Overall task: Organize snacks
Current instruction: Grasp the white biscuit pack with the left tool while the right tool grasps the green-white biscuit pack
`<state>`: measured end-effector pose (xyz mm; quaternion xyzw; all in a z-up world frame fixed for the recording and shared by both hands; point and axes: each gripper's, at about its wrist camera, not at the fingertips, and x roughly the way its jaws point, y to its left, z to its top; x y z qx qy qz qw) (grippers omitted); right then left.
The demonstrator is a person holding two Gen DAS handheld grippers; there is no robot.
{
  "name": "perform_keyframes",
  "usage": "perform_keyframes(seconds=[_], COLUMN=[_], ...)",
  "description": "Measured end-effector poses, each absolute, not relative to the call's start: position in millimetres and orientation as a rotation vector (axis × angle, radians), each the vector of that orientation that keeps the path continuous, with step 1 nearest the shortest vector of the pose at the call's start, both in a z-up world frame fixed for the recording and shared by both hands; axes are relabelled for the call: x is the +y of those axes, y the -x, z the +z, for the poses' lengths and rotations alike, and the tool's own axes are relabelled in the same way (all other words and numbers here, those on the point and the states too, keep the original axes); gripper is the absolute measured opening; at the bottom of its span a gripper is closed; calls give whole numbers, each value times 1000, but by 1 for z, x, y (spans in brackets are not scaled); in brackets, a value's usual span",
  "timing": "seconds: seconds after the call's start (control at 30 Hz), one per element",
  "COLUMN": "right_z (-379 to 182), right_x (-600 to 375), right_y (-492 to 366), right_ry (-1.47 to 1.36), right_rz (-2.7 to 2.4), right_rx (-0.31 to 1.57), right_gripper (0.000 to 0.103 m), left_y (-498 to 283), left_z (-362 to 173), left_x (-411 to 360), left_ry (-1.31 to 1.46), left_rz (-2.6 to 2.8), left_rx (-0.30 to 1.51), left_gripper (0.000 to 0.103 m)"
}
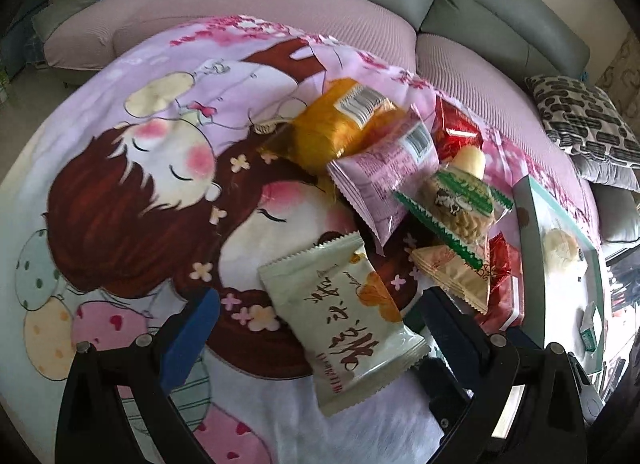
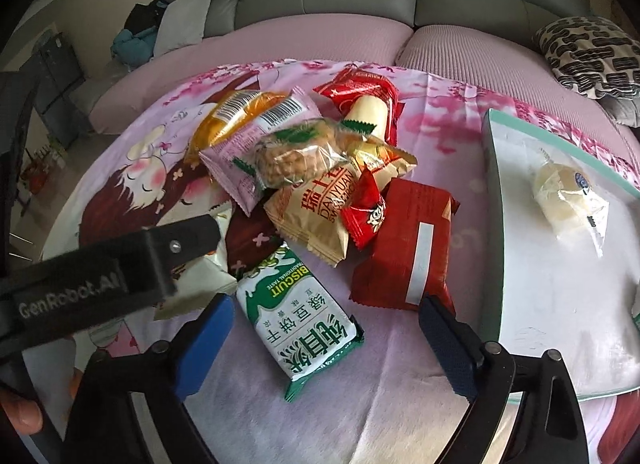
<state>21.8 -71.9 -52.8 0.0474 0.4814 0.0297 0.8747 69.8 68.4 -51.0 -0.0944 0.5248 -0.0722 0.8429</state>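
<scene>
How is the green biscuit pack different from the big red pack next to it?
The green-and-white biscuit pack has large printed writing facing up; the big red pack shows only a plain white strip. The biscuit pack lies alone on the cartoon blanket; the red pack's far end touches the snack pile. Both are sealed, lying flat, between the right gripper's open jaws.

Black hand-held gripper [image 2: 324, 338] frames, blue finger pads [image 2: 206, 344], white "GenRobot.AI" lettering.
</scene>
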Motion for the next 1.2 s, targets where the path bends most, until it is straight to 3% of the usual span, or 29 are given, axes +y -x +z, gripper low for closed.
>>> perform_keyframes(seconds=[0.3, 0.53, 0.8, 0.87, 1.2], right_z=[-56, -55, -55, -57, -64], right_x=[-71, -71, -62, -59, -51], right_y=[-23, -23, -23, -24, -25], right_ry=[-84, -81, -60, -67, -50], right_rz=[58, 57, 78, 96, 91], right_rx=[1014, 1010, 1024, 1036, 1042], right_gripper=[95, 94, 83, 73, 72], left_y=[-77, -80, -80, -81, -84], left_z=[-66, -67, -67, -69, -74], left_x=[56, 92, 108, 103, 90], left_ry=[136, 129, 125, 105, 55], left_rz=[-127, -17, 33, 38, 102], left_rx=[1141, 1142, 1146, 1154, 1163], left_gripper=[101, 101, 101, 101, 101])
